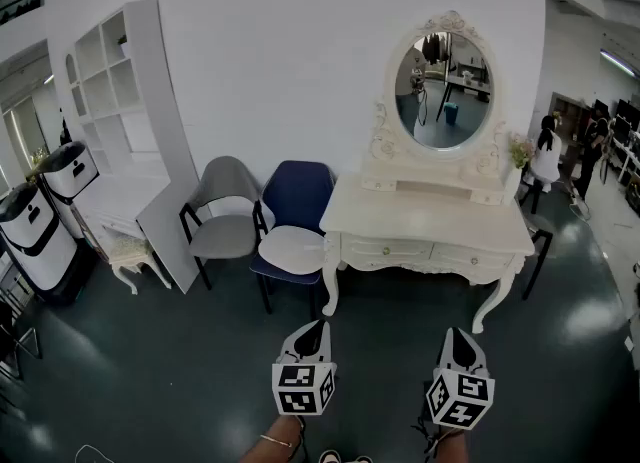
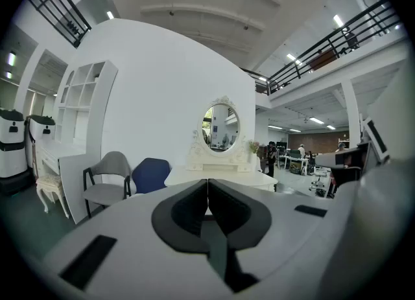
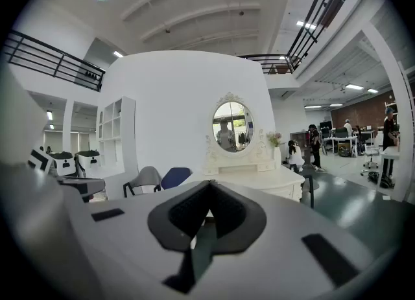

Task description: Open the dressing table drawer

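Observation:
A cream dressing table point(image 1: 425, 223) with an oval mirror point(image 1: 443, 77) stands against the white wall, its drawers point(image 1: 385, 248) closed along the front. My left gripper point(image 1: 314, 327) hovers over the dark floor well short of the table, jaws together with nothing between them. My right gripper point(image 1: 457, 338) hangs beside it, also shut and empty, below the table's right half. In the left gripper view the table point(image 2: 217, 174) sits far ahead past the closed tips point(image 2: 207, 182). In the right gripper view the table point(image 3: 256, 177) also lies at a distance beyond the tips point(image 3: 209, 185).
A blue chair point(image 1: 293, 231) and a grey chair point(image 1: 225, 214) stand left of the table. A white shelf unit point(image 1: 128, 111), a small stool point(image 1: 130, 253) and two white machines point(image 1: 40, 216) are further left. People point(image 1: 547, 156) stand at the far right.

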Demonstrator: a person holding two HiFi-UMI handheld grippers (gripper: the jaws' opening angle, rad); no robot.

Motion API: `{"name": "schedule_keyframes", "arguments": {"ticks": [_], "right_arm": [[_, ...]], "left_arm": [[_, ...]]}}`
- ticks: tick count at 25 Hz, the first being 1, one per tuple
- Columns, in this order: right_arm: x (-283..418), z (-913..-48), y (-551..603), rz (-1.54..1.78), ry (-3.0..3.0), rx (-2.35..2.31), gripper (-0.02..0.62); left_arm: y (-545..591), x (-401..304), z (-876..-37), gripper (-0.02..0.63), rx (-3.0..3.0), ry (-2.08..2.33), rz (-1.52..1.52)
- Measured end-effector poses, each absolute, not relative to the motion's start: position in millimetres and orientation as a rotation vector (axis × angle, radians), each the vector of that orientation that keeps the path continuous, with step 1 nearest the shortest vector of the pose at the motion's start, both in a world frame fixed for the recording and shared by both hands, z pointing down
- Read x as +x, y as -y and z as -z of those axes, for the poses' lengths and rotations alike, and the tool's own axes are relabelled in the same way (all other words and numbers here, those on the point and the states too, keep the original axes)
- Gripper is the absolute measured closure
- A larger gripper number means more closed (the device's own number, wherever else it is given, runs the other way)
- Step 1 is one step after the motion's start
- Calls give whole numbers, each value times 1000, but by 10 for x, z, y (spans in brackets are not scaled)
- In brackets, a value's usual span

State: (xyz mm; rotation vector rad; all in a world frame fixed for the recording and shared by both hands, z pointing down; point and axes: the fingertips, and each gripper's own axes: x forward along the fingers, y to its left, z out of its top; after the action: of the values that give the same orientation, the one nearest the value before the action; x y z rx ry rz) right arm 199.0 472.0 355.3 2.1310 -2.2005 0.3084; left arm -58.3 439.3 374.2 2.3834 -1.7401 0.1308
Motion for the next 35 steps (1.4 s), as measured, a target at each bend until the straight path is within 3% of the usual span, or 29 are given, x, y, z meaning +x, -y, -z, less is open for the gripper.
{"name": "schedule_keyframes", "arguments": {"ticks": [23, 35], "right_arm": [[1985, -3659, -4934, -362, 2163, 2197, 586], [1934, -3648, -4949, -355, 2169, 2218, 513]], "left_arm": [[-4538, -736, -3799, 586, 2377, 1731, -164], [-4517, -781, -3844, 586, 2385, 1711, -165]]}}
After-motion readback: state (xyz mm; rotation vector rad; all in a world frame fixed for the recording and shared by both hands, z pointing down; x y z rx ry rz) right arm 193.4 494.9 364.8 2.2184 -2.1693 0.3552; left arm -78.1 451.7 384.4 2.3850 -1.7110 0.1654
